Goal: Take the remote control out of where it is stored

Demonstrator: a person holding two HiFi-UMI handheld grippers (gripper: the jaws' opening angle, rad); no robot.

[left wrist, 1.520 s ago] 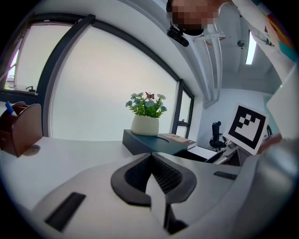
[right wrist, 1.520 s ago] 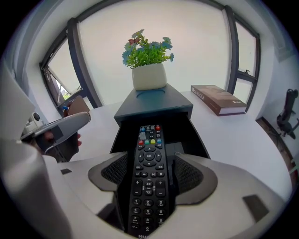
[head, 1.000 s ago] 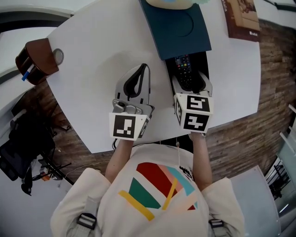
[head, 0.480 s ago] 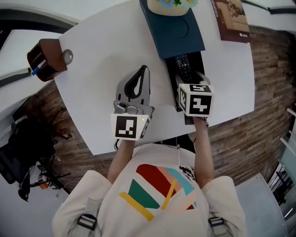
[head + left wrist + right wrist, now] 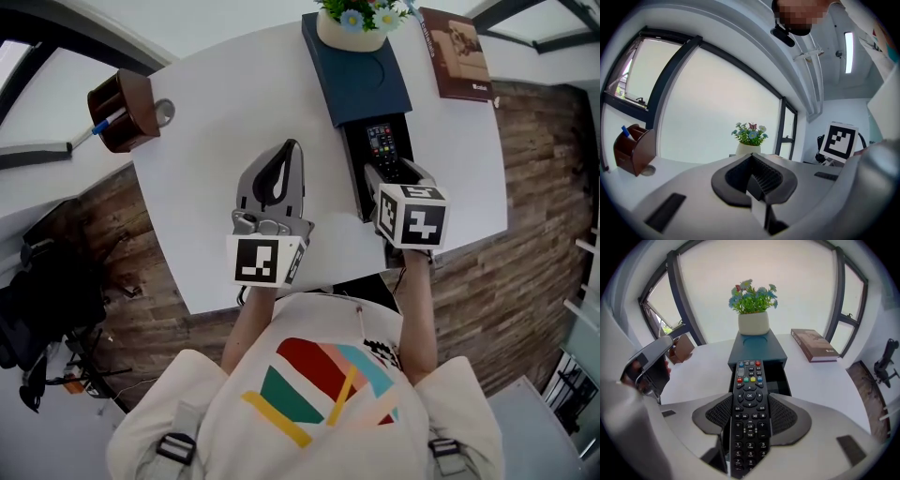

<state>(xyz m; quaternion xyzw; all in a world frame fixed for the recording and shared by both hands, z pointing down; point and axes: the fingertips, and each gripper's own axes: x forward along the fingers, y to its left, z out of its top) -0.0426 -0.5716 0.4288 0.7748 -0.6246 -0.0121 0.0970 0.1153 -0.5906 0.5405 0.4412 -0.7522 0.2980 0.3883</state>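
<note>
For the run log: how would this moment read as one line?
right gripper: jaws just closed, shut on remote control | remote control: over open drawer | left gripper: shut, empty, over table

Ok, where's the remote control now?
Right gripper view: the remote control is clamped in the right gripper, over the open drawer of the dark blue box.
</note>
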